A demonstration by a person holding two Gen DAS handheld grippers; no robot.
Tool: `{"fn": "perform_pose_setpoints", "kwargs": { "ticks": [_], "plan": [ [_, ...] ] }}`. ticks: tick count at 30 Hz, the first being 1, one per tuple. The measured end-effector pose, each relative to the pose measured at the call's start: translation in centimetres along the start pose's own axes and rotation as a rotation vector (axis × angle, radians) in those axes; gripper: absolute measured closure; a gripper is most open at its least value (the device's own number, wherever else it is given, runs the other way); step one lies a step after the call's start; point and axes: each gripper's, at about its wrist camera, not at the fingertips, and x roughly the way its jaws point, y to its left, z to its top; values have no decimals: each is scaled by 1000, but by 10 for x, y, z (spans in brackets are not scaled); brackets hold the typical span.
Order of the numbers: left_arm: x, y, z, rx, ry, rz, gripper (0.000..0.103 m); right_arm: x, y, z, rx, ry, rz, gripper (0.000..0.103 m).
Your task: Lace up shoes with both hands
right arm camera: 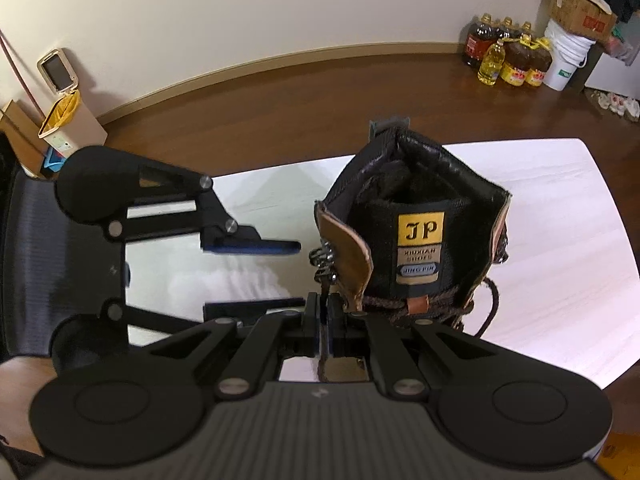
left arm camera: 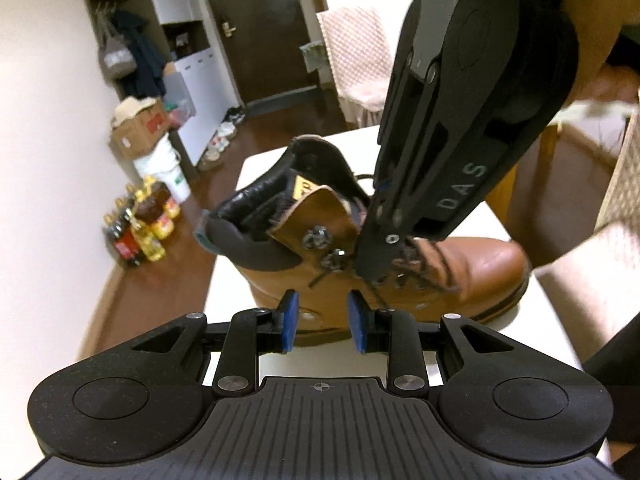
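Observation:
A brown leather boot [left arm camera: 472, 268] with a black padded collar stands on a white table [left arm camera: 272, 160], toe to the right in the left wrist view. Its dark brown lace [left arm camera: 424, 260] is threaded through the lower eyelets. My left gripper [left arm camera: 323, 322] is open, blue pads apart, just in front of the boot's side. My right gripper [left arm camera: 374, 274] reaches down over the laces by the metal hooks [left arm camera: 320, 238]. In the right wrist view my right gripper [right arm camera: 325, 320] is shut on the lace [right arm camera: 323, 294], which runs up to the hooks [right arm camera: 325, 260]. The boot's tongue [right arm camera: 420, 240] faces it. My left gripper [right arm camera: 256, 272] stands open at the left.
Oil bottles [left arm camera: 148, 224], a white bucket [left arm camera: 166, 168] and a cardboard box [left arm camera: 138, 130] stand on the wood floor by the wall. A chair with a pink cover [left arm camera: 360, 60] is beyond the table. A bin [right arm camera: 68, 120] stands by the wall.

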Motion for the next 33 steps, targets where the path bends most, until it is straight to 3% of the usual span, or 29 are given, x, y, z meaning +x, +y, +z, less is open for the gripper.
{"fn": "perform_pose_setpoints", "kwargs": {
  "ticks": [9, 11, 14, 15, 20, 26, 29, 33],
  "plan": [
    [9, -8, 5, 177, 0, -29, 77, 3, 2, 1, -9, -4, 2, 99],
    [10, -12, 5, 201, 0, -33, 79, 2, 2, 2, -10, -10, -2, 99],
    [12, -17, 6, 222, 1, -40, 93, -2, 3, 3, -7, -21, -3, 99],
    [12, -19, 6, 217, 5, -41, 99, -2, 3, 3, -6, -21, 0, 99],
    [10, -16, -2, 109, 61, -30, 101, -5, 2, 1, 17, -34, 17, 94],
    [1, -1, -51, -65, 245, 23, 101, -22, -12, -18, 94, -44, 4, 90],
    [-10, -1, -79, -110, 343, 19, 101, -21, -21, -33, 143, -16, -11, 90],
    [-26, -8, -108, -146, 418, -14, 101, -20, -23, -46, 188, 5, -10, 90]
  ]
}}
